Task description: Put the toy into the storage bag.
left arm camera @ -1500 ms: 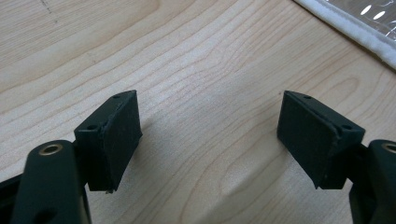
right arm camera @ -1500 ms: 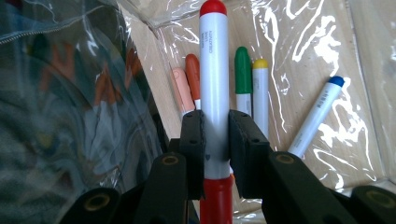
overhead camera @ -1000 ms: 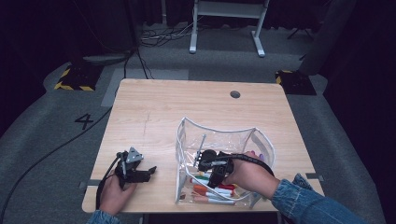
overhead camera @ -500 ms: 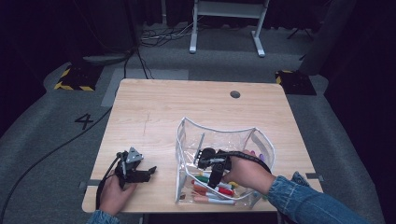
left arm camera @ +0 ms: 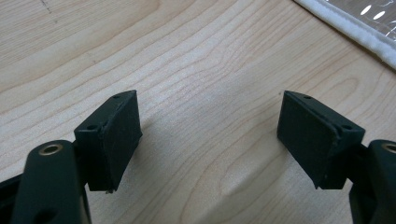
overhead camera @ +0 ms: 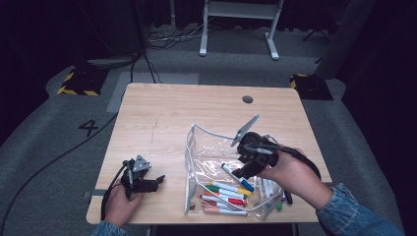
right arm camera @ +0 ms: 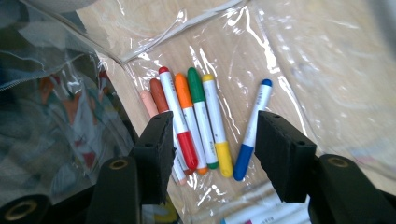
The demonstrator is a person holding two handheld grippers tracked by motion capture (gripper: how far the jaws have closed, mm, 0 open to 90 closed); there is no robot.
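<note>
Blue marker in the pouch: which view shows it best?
Right gripper view: the blue marker lies whole and close, blue cap and blue end both plain, apart from the other markers, below the open right tool. The high view shows it small inside the clear pouch. The left gripper view catches just the pouch's edge.

wooden table (overhead camera: 162,118) — clear pouch (overhead camera: 206,147), markers (overhead camera: 227,189) inside

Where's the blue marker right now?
In the right gripper view the blue marker lies inside the clear pouch, apart from and right of the yellow marker, below the open right gripper.
</note>
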